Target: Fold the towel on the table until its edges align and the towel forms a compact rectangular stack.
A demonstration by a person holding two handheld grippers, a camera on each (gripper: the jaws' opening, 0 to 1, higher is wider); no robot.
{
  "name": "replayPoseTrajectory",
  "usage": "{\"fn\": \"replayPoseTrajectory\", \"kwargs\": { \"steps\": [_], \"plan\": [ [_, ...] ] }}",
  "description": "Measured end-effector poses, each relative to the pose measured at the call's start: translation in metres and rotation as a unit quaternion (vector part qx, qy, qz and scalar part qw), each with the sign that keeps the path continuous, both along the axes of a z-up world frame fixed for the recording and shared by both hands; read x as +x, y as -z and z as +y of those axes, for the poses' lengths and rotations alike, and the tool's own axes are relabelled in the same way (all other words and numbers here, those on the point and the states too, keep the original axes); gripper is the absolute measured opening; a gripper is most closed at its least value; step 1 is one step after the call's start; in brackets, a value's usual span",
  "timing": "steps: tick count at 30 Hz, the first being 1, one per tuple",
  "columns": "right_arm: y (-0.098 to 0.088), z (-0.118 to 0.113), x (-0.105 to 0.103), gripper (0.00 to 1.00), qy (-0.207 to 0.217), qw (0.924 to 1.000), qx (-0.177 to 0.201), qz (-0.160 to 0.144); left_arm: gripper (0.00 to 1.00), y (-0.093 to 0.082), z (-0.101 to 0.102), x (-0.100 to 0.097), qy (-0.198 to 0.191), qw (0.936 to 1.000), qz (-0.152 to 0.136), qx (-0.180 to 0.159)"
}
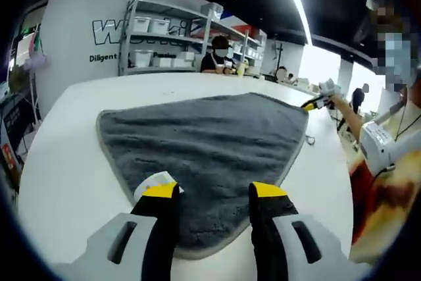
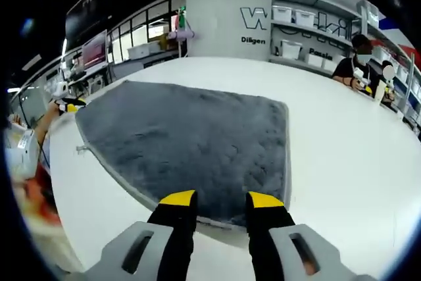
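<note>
One white tag (image 1: pixel 156 181) beside left hand-held gripper (image 1: pixel 214 192).

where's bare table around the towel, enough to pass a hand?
The white table is bare in a wide patch between the grey towel and the seated person, and in a strip beyond the towel toward the shelves. The near edge is crowded: both grippers' jaws hang over the towel's hem.

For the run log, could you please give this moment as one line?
towel: flat, unfolded | left gripper: open over near edge | right gripper: open at corner
</note>
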State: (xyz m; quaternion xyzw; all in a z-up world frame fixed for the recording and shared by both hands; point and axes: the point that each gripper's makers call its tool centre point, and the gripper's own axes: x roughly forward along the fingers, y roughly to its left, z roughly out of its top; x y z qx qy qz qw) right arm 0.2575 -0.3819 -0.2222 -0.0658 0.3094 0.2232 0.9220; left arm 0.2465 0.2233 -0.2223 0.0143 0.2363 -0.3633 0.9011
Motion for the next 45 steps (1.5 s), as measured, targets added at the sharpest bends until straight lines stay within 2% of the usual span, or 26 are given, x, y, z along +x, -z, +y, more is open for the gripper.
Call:
{"fn": "replayPoseTrajectory", "kwargs": {
  "steps": [5, 12, 15, 17, 19, 22, 26, 36, 40, 45],
  "plan": [
    [0.007, -0.013, -0.013, 0.28, 0.023, 0.9997, 0.011, 0.005, 0.37, 0.008, 0.000, -0.003, -0.003, 0.9999, 0.012, 0.004],
    [0.020, -0.024, -0.016, 0.27, 0.046, 0.9989, 0.002, 0.015, 0.27, 0.013, 0.008, -0.001, -0.022, 0.9995, 0.013, 0.018],
    [0.019, -0.028, -0.014, 0.22, 0.054, 0.9984, 0.008, 0.009, 0.18, 0.014, 0.010, -0.001, -0.026, 0.9993, 0.014, 0.021],
    [0.020, -0.030, -0.013, 0.16, 0.059, 0.9982, 0.001, 0.006, 0.12, 0.016, 0.016, 0.000, -0.030, 0.9989, 0.007, 0.036],
    [0.021, -0.029, -0.014, 0.14, 0.058, 0.9983, -0.006, 0.003, 0.07, 0.016, 0.018, -0.001, -0.033, 0.9988, 0.006, 0.035],
    [0.021, -0.029, -0.016, 0.11, 0.058, 0.9982, -0.013, 0.006, 0.03, 0.017, 0.021, -0.004, -0.035, 0.9989, 0.003, 0.032],
    [0.021, -0.028, -0.019, 0.08, 0.056, 0.9982, -0.019, 0.011, 0.02, 0.016, 0.023, -0.009, -0.035, 0.9988, 0.001, 0.036],
    [0.021, -0.027, -0.028, 0.08, 0.042, 0.9984, -0.028, 0.028, 0.02, 0.016, 0.033, -0.028, -0.034, 0.9971, 0.023, 0.064],
    [0.021, -0.020, -0.034, 0.08, 0.028, 0.9985, -0.027, 0.039, 0.02, 0.015, 0.041, -0.030, -0.040, 0.9963, 0.024, 0.073],
    [0.020, -0.005, -0.047, 0.07, -0.001, 0.9987, -0.007, 0.051, 0.02, 0.015, 0.059, -0.030, -0.063, 0.9954, 0.028, 0.067]
  ]
}}
